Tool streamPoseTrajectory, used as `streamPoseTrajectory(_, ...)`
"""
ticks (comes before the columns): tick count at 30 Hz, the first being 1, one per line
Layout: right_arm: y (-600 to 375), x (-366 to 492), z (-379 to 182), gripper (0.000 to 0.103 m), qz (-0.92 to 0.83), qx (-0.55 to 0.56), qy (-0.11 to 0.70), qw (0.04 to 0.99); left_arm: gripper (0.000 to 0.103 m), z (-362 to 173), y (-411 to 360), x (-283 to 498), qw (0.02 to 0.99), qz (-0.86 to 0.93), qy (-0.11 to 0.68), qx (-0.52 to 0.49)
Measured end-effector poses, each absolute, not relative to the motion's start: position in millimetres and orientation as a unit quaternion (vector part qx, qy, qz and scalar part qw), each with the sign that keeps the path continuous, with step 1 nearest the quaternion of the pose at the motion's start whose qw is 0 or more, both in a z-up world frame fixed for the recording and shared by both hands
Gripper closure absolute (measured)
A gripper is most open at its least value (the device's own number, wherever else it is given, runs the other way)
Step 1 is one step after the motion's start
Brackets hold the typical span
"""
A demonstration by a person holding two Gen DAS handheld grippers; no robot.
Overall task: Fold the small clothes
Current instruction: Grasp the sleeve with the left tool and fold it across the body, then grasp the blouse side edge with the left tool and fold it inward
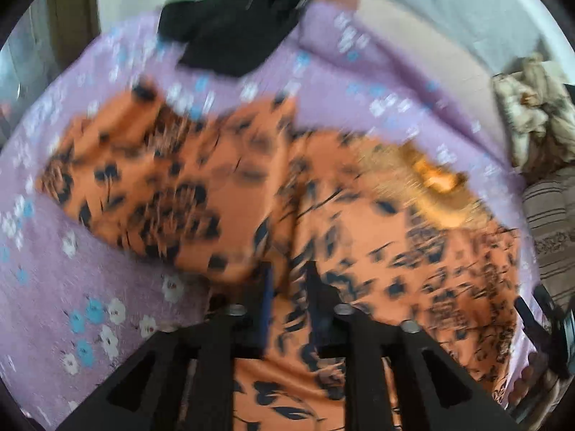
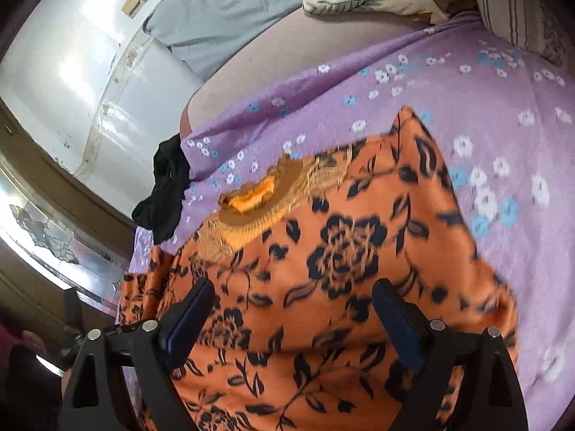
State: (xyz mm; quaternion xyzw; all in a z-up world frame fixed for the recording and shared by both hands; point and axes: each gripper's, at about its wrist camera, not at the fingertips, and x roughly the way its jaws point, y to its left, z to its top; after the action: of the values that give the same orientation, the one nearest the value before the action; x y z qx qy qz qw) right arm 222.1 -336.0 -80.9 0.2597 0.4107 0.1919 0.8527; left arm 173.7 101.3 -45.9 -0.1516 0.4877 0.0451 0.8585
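I have the orange floral garment (image 2: 323,251) spread across the purple flowered bedsheet (image 2: 467,82), neckline away from me, and I judge the folding barely begun: one part lies doubled over at my left, but the body is unfolded. My left tool (image 1: 289,280) sits low over the near hem with its jaws narrowed and cloth between them (the view is too blurred to say whether the pads actually pinch it). My right tool (image 2: 291,305) hovers released, jaws wide, nothing grasped. A black garment (image 1: 233,21) waits unfolded at the bed's far edge
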Motion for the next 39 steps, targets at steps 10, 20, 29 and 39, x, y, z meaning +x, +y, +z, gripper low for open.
streamPoseTrajectory(10, -415, 329, -122, 0.013, 0.096, 0.389, 0.446, 0.8, 0.037, -96, 65, 203, 0.843, 0.011, 0.533, -0.075)
streamPoseTrajectory(20, -343, 214, -67, 0.01, 0.176, 0.249, 0.396, 0.866, 0.025, -16, 241, 110, 0.884, 0.067, 0.35, -0.302)
streamPoseTrajectory(29, -289, 167, -117, 0.009, 0.177, 0.135, 0.428, 0.876, 0.026, -89, 385, 106, 0.751, 0.108, 0.326, -0.564)
streamPoseTrajectory(39, -292, 165, -119, 0.009, 0.183, 0.144, 0.424, 0.875, 0.031, -119, 394, 118, 0.698, 0.148, 0.288, -0.639)
